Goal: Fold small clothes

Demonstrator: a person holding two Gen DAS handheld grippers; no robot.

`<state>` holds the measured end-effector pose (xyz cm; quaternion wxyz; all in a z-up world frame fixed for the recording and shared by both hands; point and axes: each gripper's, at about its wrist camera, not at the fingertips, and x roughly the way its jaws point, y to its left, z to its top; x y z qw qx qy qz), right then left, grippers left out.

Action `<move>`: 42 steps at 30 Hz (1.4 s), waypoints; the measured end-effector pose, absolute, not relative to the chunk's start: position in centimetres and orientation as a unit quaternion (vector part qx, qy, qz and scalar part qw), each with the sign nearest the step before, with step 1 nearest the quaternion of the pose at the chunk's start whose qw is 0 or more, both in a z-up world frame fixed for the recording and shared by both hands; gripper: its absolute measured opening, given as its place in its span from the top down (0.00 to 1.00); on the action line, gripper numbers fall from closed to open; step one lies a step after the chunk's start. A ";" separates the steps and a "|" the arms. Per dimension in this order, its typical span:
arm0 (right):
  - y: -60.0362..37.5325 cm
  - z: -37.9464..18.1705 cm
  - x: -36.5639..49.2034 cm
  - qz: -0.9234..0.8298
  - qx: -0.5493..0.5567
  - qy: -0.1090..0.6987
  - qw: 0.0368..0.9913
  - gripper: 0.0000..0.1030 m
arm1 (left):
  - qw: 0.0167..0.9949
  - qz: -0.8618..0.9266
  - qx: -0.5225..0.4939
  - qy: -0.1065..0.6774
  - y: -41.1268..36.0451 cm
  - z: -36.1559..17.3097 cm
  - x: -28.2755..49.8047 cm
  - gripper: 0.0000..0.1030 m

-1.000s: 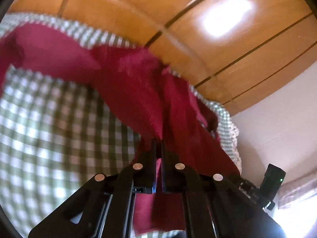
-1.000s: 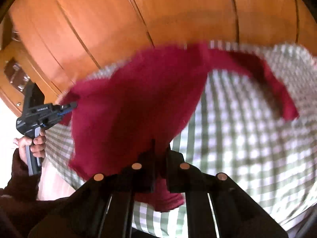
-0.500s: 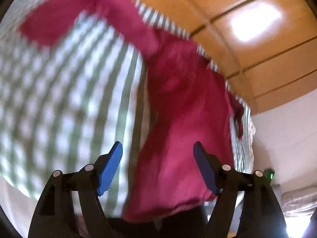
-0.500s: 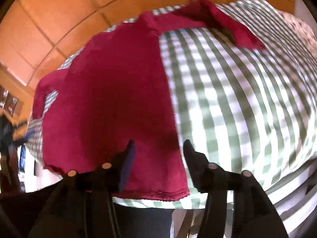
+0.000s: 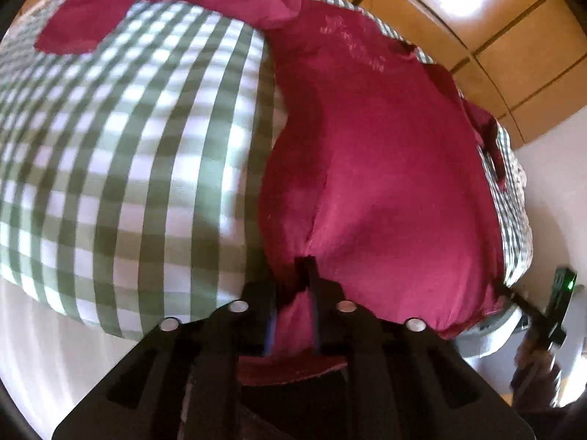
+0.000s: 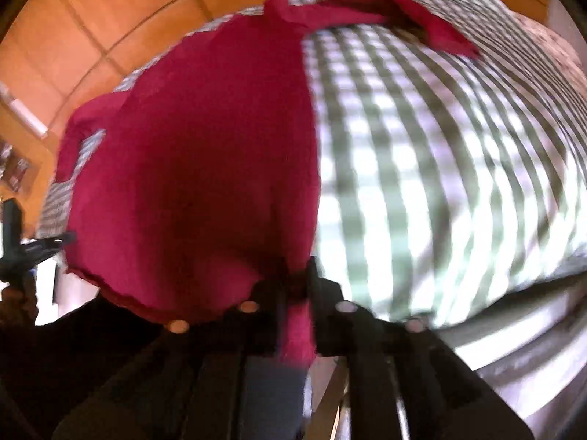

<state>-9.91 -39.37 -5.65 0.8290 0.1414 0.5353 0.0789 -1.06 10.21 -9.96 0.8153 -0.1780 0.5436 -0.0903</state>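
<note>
- Garment: a crimson long-sleeved top (image 5: 385,168) lies spread on a green-and-white checked bedcover (image 5: 121,168), one sleeve (image 5: 146,3) stretched across the checks.
- Left gripper (image 5: 293,286): fingers closing, pinching the top's near hem at one corner.
- Right gripper (image 6: 297,282): fingers closing, red cloth bunched between them at the hem's other corner.
- Wooden panelling (image 6: 110,22) rises behind the bed.

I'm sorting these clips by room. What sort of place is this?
Probably a bedroom: a red garment lies on what looks like a bed under a green-and-white checked cover, backed by wooden panelling like a headboard or wardrobe.
</note>
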 end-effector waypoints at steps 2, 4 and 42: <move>-40.5 -5.9 -10.8 0.058 0.169 0.533 0.827 0.52 | 0.826 -0.094 -0.167 0.529 9.3 -8.5 -0.7 0.70; -41.0 -5.0 -10.9 0.043 0.160 0.522 0.836 0.50 | 0.829 -0.098 -0.166 0.524 8.6 -7.4 0.4 0.70; -27.3 -7.0 -3.6 0.172 0.023 0.464 0.869 0.09 | 0.830 0.227 -0.290 0.420 28.2 -4.9 0.2 0.32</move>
